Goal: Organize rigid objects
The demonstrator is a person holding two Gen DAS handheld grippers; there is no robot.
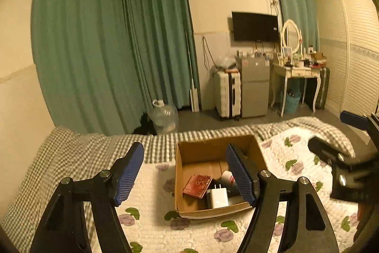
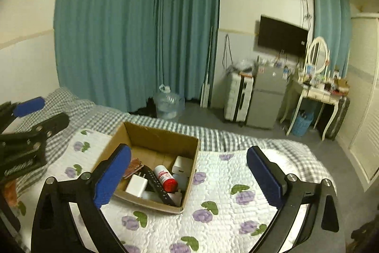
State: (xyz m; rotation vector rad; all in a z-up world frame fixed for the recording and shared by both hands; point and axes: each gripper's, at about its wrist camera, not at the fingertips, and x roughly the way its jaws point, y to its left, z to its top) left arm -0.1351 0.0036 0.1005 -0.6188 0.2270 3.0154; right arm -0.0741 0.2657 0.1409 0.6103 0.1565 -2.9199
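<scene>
The right wrist view looked deepest into the cardboard box, which sat on the floral quilt of the bed: it showed a red-capped white bottle, a black strap, a white charger, a second white adapter against the far wall, and a reddish patterned item partly hidden by a finger. The left wrist view showed that item plainly as a small red booklet beside the pronged charger, but its own blue pad covered much of the bottle. Both tools hung above the bed, tilted gently downward toward the box. The left gripper stood spread wide with nothing between its pads, the box seen below and beyond them. The right gripper gaped at its widest, likewise holding nothing. Each view caught the other tool at its edge.
</scene>
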